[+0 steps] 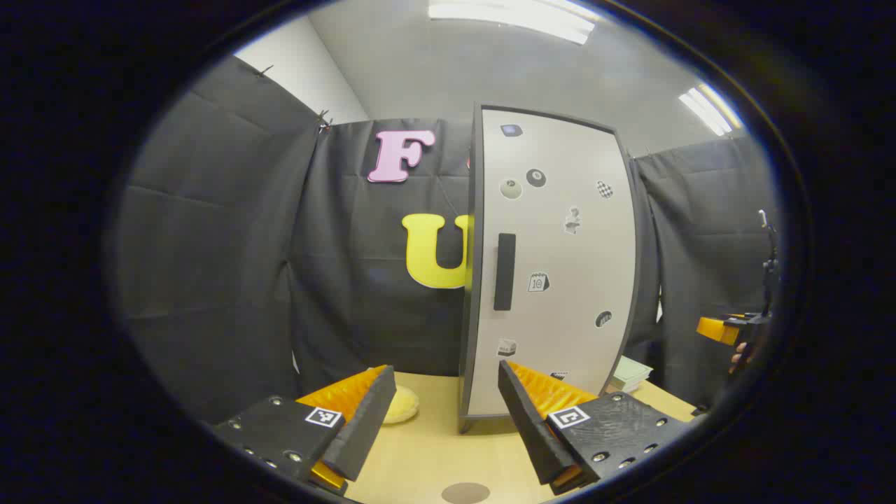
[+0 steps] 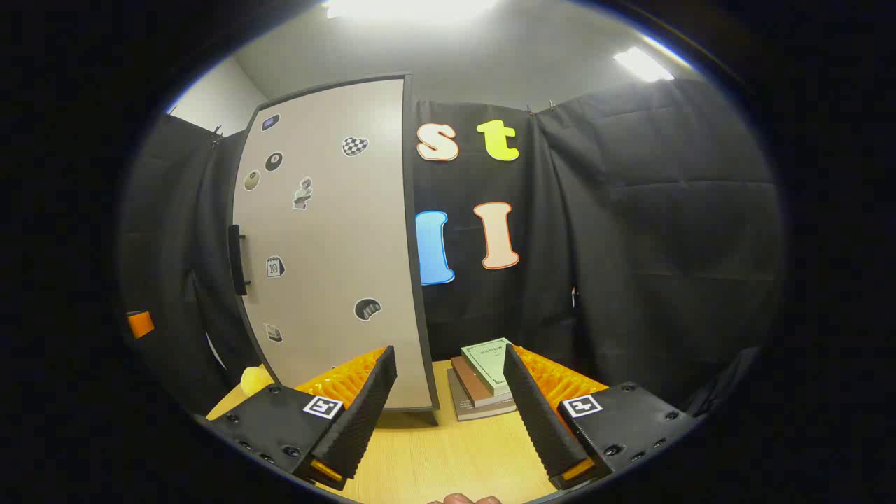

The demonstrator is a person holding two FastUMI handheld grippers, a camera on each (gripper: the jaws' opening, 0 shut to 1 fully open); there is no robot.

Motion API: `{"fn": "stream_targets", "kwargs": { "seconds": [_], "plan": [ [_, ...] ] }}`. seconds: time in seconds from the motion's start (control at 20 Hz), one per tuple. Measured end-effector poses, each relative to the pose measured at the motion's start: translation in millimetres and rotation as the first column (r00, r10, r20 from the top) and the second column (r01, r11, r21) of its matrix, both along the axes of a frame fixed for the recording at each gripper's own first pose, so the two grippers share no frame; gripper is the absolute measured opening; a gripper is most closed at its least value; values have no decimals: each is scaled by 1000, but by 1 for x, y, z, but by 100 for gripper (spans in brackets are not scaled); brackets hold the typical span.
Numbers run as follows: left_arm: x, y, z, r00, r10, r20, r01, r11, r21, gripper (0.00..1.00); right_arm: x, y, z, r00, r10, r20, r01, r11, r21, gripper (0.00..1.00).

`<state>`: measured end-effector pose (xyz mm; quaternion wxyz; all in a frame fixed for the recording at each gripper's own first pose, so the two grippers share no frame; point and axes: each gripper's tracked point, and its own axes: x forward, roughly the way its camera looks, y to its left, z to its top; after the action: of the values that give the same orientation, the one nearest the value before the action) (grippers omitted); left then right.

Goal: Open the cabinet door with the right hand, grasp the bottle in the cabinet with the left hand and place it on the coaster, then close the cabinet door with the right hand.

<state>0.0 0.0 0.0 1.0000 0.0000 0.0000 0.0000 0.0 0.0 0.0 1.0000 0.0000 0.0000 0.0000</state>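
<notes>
The tall grey cabinet door (image 2: 329, 238) with little stickers on it looks shut, so nothing of the job seems done yet. All the steps are left: open the door, take out the bottle, put it down, shut the door. The bottle must be inside the cabinet, hidden behind the door.

The right gripper (image 2: 448, 399) is wide open and holds nothing. It hangs over the pale wooden table (image 2: 448, 455), in front of the door. The left gripper (image 1: 444, 413) is wide open too, and empty.

The long black handle (image 1: 504, 271) is smooth and straight. The flat round brown coaster (image 1: 465, 493) lies on the table near the left gripper. A soft yellow lump (image 1: 402, 406) sits beside the cabinet. A stack of flat books (image 2: 483, 381) lies on the other side.
</notes>
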Motion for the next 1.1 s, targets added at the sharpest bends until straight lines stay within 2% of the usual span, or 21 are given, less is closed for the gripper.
{"fn": "stream_targets", "kwargs": {
  "seconds": [0.3, 0.35, 0.4, 0.45, 0.5, 0.7, 0.75, 0.8, 0.85, 1.0, 1.05, 1.1],
  "plan": [
    [-19, 14, -14, 1000, 19, -9, -19, 1000, -3, 89, -9, 12, 9, 1000, 17, 13, -17, 1000, -6, 98],
    [-22, 16, -15, 1000, 23, -8, -23, 1000, -4, 91, -10, 15, 11, 1000, 19, 13, -18, 1000, -9, 93],
    [-24, 18, -18, 1000, 26, -9, -26, 1000, -5, 89, -11, 17, 10, 1000, 23, 12, -22, 1000, -11, 93],
    [-27, 19, -19, 999, 31, -13, -31, 1000, -7, 89, -11, 20, 10, 1000, 29, 11, -29, 1000, -13, 98],
    [-30, 21, -21, 999, 35, -15, -35, 999, -10, 89, -12, 22, 10, 999, 31, 9, -31, 999, -16, 93],
    [-40, 27, -28, 998, 55, -18, -55, 998, 0, 89, -13, 26, 7, 999, 32, -5, -32, 999, -22, 93],
    [-41, 28, -30, 998, 60, -20, -60, 998, 3, 89, -12, 26, 8, 999, 31, -9, -31, 999, -20, 98],
    [-44, 29, -32, 998, 61, -21, -61, 998, 0, 89, -12, 27, 10, 999, 30, -10, -31, 999, -18, 98],
    [-45, 29, -34, 998, 62, -20, -62, 998, -7, 89, -11, 28, 14, 999, 32, -3, -32, 999, -17, 93],
    [-47, 31, -45, 997, 71, -35, -72, 997, -29, 91, -10, 36, 22, 999, 44, 3, -44, 998, -35, 98],
    [-48, 32, -48, 996, 75, -38, -76, 997, -32, 89, -10, 43, 26, 998, 57, -2, -57, 998, -31, 93],
    [-49, 33, -50, 996, 79, -40, -80, 996, -33, 91, -10, 54, 31, 997, 82, 6, -82, 996, -20, 98]
  ]
}}
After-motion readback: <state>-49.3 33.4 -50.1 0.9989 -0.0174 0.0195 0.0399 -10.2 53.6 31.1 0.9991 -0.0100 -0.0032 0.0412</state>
